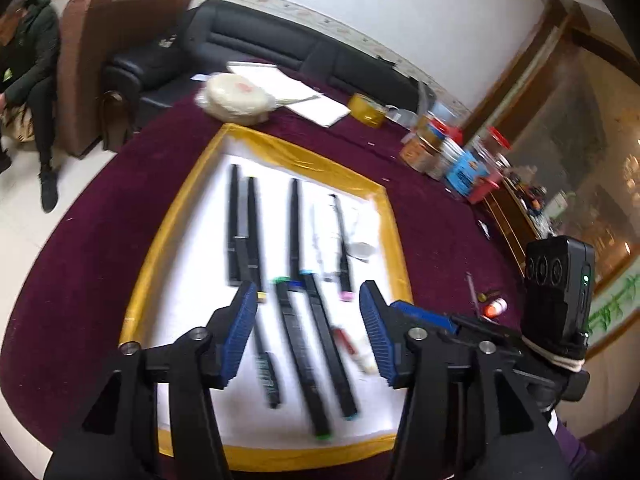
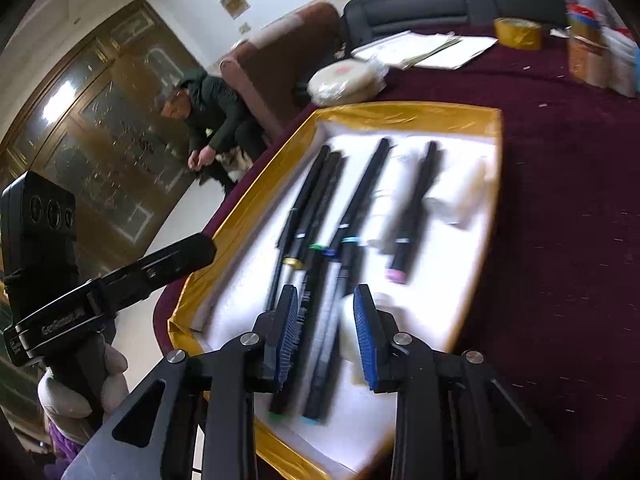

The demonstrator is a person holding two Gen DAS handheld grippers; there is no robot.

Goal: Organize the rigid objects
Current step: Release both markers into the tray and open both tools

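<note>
Several black marker pens lie side by side on a white mat with a gold tape border (image 1: 172,216) (image 2: 400,114). A green-tipped marker (image 1: 302,360) (image 2: 296,340) and a teal-tipped marker (image 1: 328,344) (image 2: 332,320) lie nearest. A pink-tipped marker (image 1: 344,248) (image 2: 416,208) lies farther back. My left gripper (image 1: 308,292) hovers open above the near markers, its blue pads well apart and touching nothing. My right gripper (image 2: 325,292) is open by a narrower gap over the same two markers, which rest on the mat. The frames are blurred.
The mat lies on a maroon table (image 1: 432,232). At the back are a yellow tape roll (image 1: 366,110), papers (image 1: 296,92), a round white pack (image 1: 236,98) and jars (image 1: 440,148). A small red-and-white bottle (image 1: 494,307) lies right of the mat. A person (image 2: 208,120) sits beyond the table.
</note>
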